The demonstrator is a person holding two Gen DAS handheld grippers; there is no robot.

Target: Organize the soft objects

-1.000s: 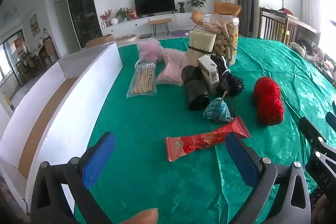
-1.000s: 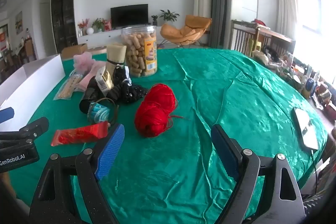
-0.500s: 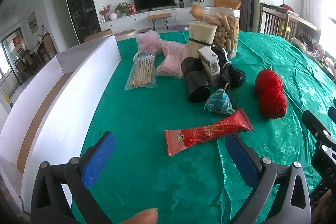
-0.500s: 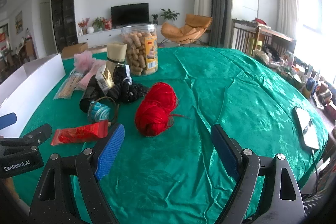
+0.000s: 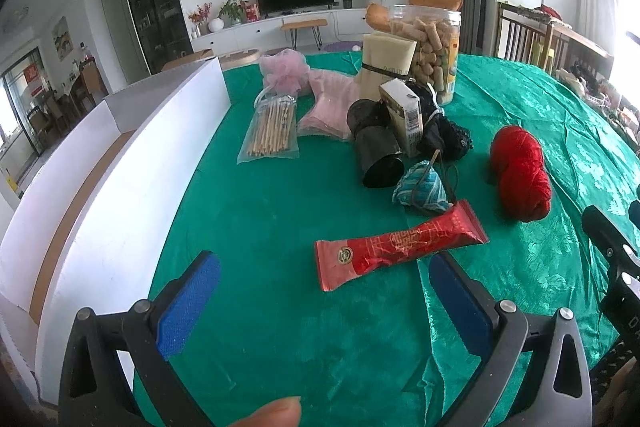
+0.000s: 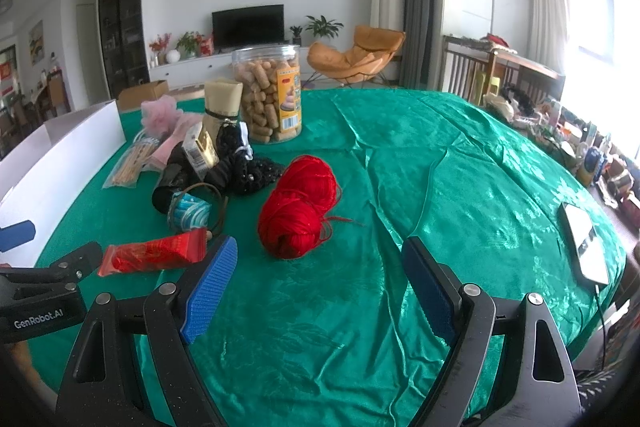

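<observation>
A red yarn ball lies on the green tablecloth, just beyond my right gripper, which stands open and empty. A red snack packet lies just ahead of my open, empty left gripper. Behind it sit a blue-striped soft bundle, a black roll, black knitted fabric, a pink mesh puff and a pink cloth.
A long white box runs along the table's left side. A jar of biscuits, a small carton, a bag of sticks and a beige wrapped bundle stand in the pile. A phone lies far right.
The left wrist view has tilted down a little, so the pile and red packet sit slightly lower in frame. The right gripper has not moved.
</observation>
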